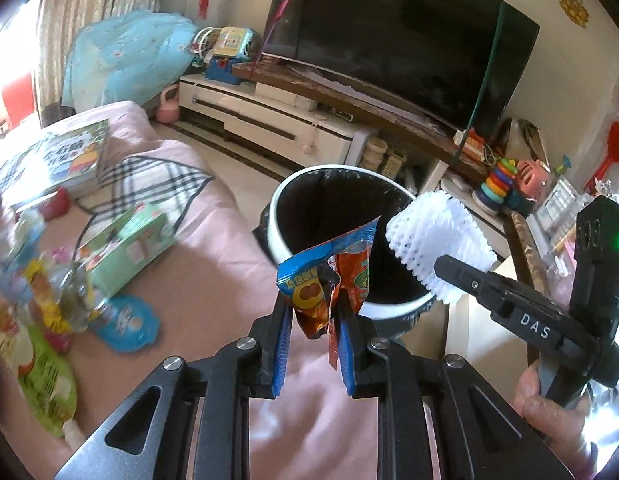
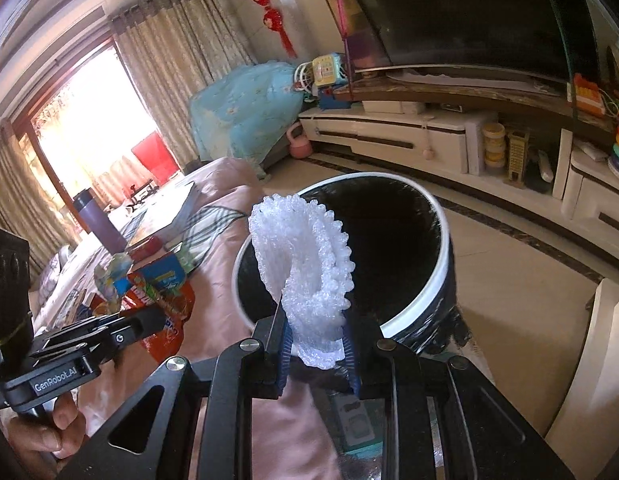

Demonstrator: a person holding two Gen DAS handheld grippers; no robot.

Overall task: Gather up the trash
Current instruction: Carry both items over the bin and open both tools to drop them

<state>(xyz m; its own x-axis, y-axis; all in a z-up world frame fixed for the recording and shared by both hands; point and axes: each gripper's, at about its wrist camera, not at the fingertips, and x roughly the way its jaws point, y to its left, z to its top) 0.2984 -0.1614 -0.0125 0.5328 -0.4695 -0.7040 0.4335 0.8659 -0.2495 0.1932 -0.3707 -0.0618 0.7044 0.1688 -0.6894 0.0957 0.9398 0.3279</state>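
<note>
My left gripper (image 1: pixel 314 308) is shut on a crumpled blue and orange snack wrapper (image 1: pixel 329 276) and holds it over the near rim of the round bin (image 1: pixel 277 216), which is white-rimmed with a black liner. My right gripper (image 2: pixel 315 330) is shut on a white foam fruit net (image 2: pixel 309 264) and holds it over the bin's (image 2: pixel 437 276) near left rim. In the left wrist view the net (image 1: pixel 433 240) and the right gripper (image 1: pixel 461 276) come in from the right. In the right wrist view the left gripper (image 2: pixel 149 320) with the wrapper (image 2: pixel 165 296) is at the left.
A pink cloth covers the table (image 1: pixel 197 280), with more wrappers (image 1: pixel 125 324), a green box (image 1: pixel 129 248), a clear bottle (image 1: pixel 69 292) and a book (image 1: pixel 57 160) at the left. A purple flask (image 2: pixel 97 224) stands further back. A TV (image 1: pixel 397 40) on a white cabinet (image 1: pixel 269 120) lies beyond the bin.
</note>
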